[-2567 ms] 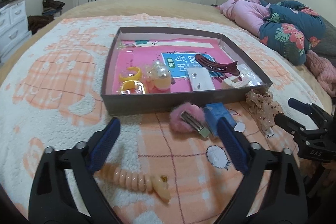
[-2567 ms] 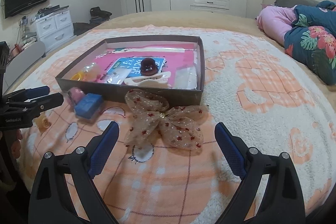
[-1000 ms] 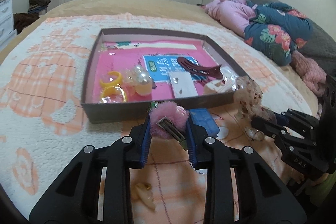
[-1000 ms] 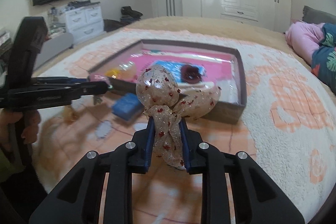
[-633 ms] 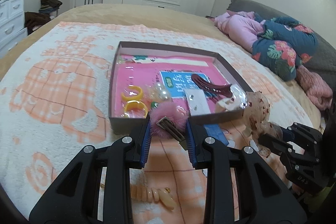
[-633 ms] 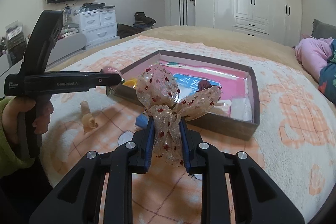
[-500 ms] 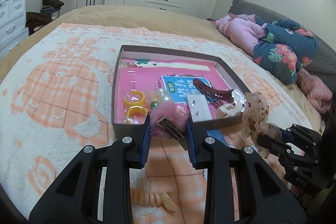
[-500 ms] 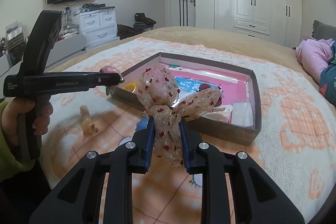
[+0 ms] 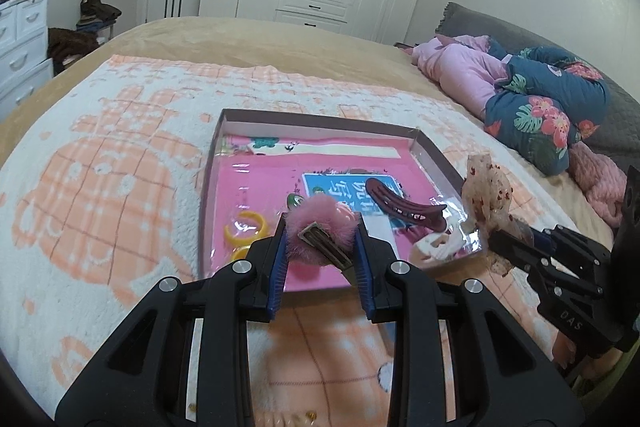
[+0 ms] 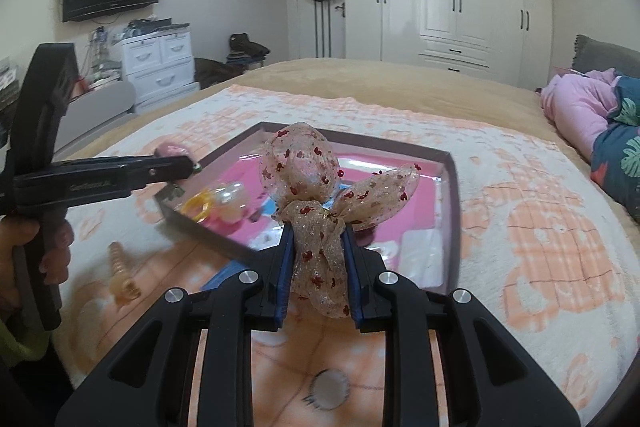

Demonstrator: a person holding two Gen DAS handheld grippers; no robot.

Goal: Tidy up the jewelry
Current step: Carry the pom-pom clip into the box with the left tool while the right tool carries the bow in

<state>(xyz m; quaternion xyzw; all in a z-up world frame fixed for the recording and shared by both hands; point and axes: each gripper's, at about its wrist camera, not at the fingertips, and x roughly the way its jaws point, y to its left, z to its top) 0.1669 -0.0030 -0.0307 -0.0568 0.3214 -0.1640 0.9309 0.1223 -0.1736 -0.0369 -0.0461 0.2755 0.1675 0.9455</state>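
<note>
My left gripper (image 9: 320,247) is shut on a fluffy pink hair clip (image 9: 320,229) with a metal clasp, held above the near edge of the shallow brown box (image 9: 434,151) with a pink lining. The right gripper (image 10: 317,247) is shut on a sheer beige bow with red flecks (image 10: 316,179), raised over the box's near wall (image 10: 212,237). In the left wrist view the bow (image 9: 486,187) and right gripper (image 9: 516,247) show at the right. In the right wrist view the left gripper (image 10: 176,163) reaches in from the left. Inside lie yellow rings (image 9: 246,227) and a dark red claw clip (image 9: 404,205).
The box rests on a peach-and-white blanket (image 9: 100,187) over a bed. A cream beaded clip (image 10: 122,273) and a blue item (image 10: 228,275) lie on the blanket before the box. Folded pink and floral bedding (image 9: 532,95) is piled at the right. A hand (image 10: 36,247) holds the left gripper's handle.
Both grippers closed on their items, the pink clip and the bow, and lifted them off the blanket. Over the last second both rose further and moved toward the box.
</note>
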